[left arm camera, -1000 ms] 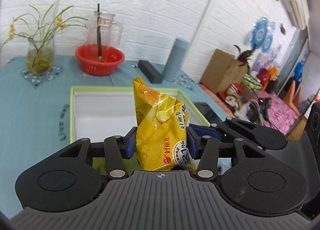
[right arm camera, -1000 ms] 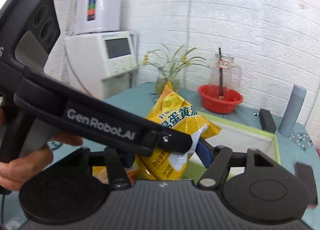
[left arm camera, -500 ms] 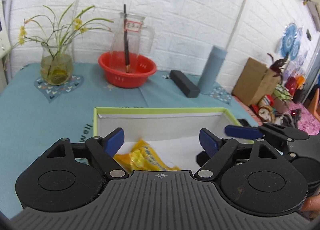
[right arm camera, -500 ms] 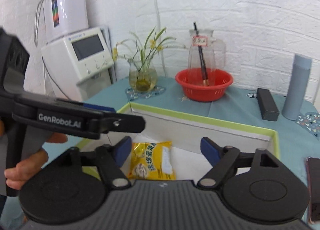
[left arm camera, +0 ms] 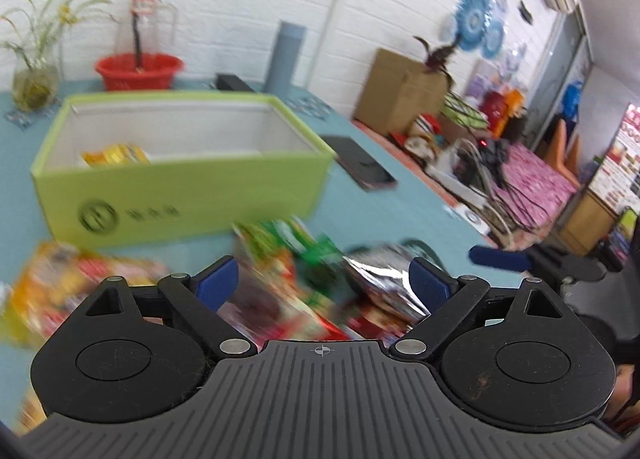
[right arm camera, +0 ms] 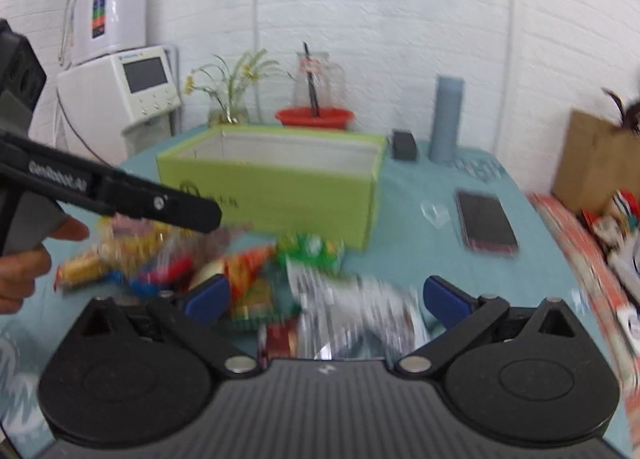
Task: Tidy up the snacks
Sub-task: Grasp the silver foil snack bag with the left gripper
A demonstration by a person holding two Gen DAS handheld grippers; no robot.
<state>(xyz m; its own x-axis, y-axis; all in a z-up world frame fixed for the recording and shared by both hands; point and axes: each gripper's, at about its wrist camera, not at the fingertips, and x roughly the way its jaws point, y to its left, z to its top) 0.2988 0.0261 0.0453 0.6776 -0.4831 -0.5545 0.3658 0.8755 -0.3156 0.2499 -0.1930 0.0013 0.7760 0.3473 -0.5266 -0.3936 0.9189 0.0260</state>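
Note:
A lime-green box stands on the teal table with a yellow snack bag lying inside it. In front of the box lies a blurred heap of snack packets, among them a silver packet. My left gripper hangs over the heap, jaws still opening, pads pressing on nothing. My right gripper is over the silver packet, jaws also opening and gripping nothing. The left gripper's arm crosses the right wrist view, held by a hand.
Behind the box stand a red basin with a glass jug, a flower vase, a grey bottle and a black block. A phone lies right of the box. A cardboard box and clutter sit beyond the table's right edge.
Both grippers let go of their yellow snack bags into the green box, opened wide, and pulled back and down from over the box to over the heap of packets.

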